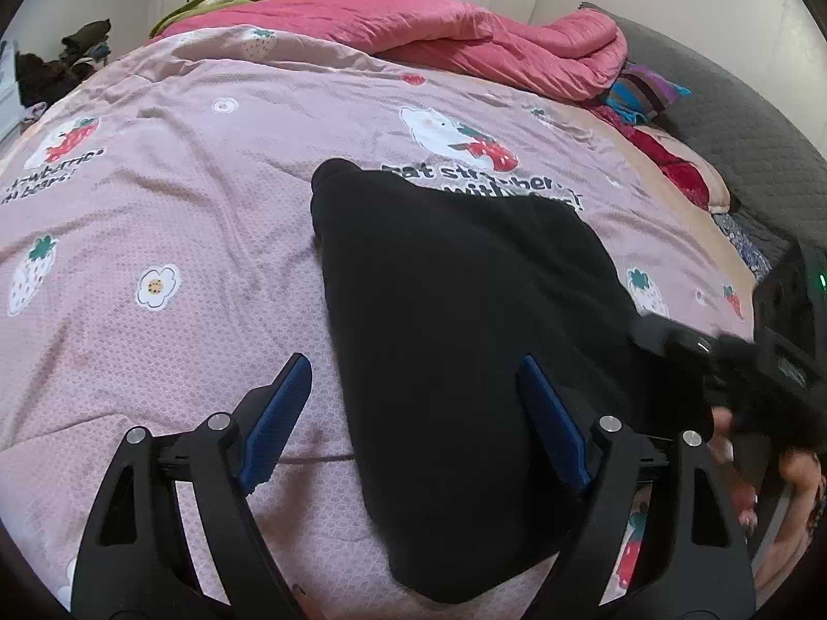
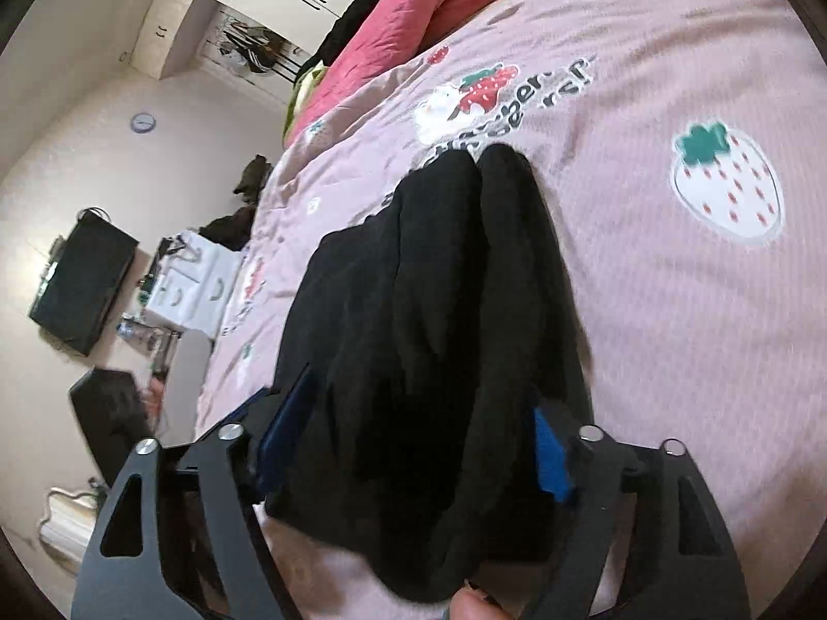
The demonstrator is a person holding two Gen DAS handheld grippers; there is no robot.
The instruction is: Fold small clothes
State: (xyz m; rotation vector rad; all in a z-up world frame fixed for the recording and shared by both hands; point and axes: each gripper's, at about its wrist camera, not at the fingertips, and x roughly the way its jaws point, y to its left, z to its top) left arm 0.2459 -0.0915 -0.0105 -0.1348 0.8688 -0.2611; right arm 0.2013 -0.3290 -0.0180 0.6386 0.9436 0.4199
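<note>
A black garment (image 1: 455,299) lies folded on the pink strawberry-print bedspread (image 1: 181,217). My left gripper (image 1: 413,387) is open just above its near left edge, one blue pad (image 1: 279,413) over the bedspread and the other over the cloth. In the right wrist view the same garment (image 2: 439,310) is bunched between the wide-apart blue pads (image 2: 550,460) of my right gripper (image 2: 418,413), whose jaws stand open around it. The right gripper also shows at the right edge of the left wrist view (image 1: 723,356), blurred.
A pink quilt (image 1: 465,36) is heaped at the far side of the bed, with colourful clothes (image 1: 646,93) and a grey headboard (image 1: 734,119) to the right. A white drawer unit (image 2: 191,279) and a black box (image 2: 82,284) stand beside the bed.
</note>
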